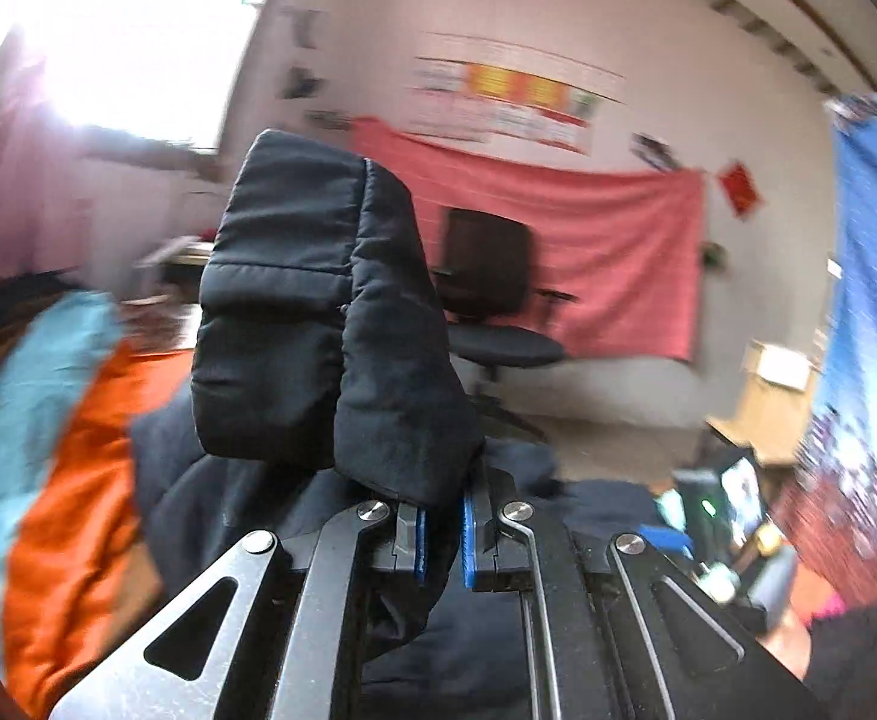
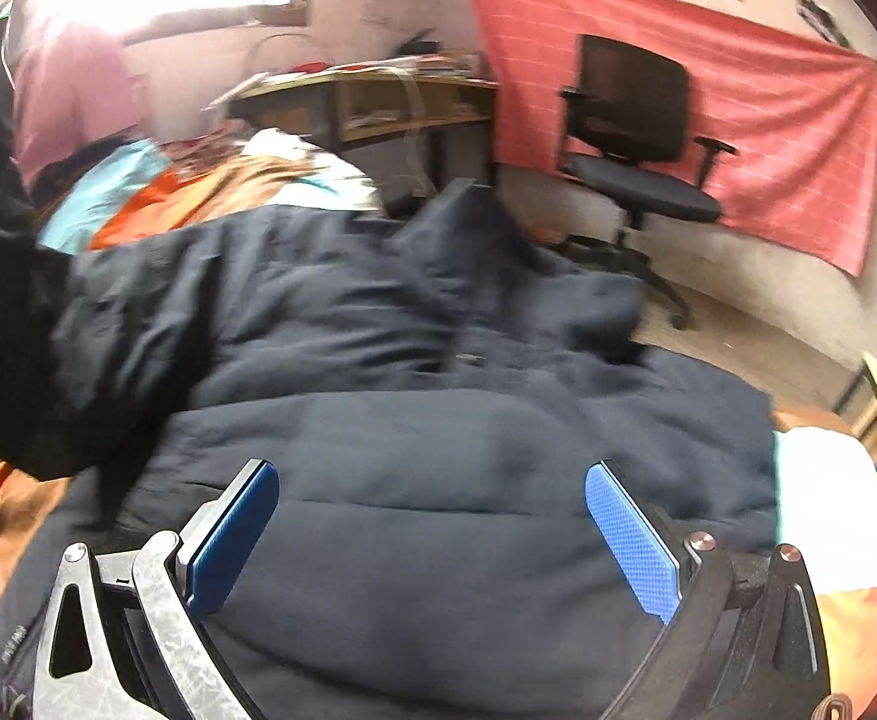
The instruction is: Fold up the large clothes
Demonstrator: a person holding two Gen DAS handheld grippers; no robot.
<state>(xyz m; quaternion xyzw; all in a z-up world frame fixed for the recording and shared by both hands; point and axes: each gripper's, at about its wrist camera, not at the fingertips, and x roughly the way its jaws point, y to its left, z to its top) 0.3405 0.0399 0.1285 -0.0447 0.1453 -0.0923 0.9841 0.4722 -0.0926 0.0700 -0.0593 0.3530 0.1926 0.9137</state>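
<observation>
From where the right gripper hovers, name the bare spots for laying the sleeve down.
Open: the jacket's flat back panel between the right gripper's spread fingers. Crowded: the orange-and-teal bedding to the left, and the bunched collar ahead. The left gripper grips the sleeve.

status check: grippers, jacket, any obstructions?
Left gripper shut on raised jacket sleeve. Right gripper open above dark puffer jacket, lying on the bedding. No obstruction visible.
</observation>
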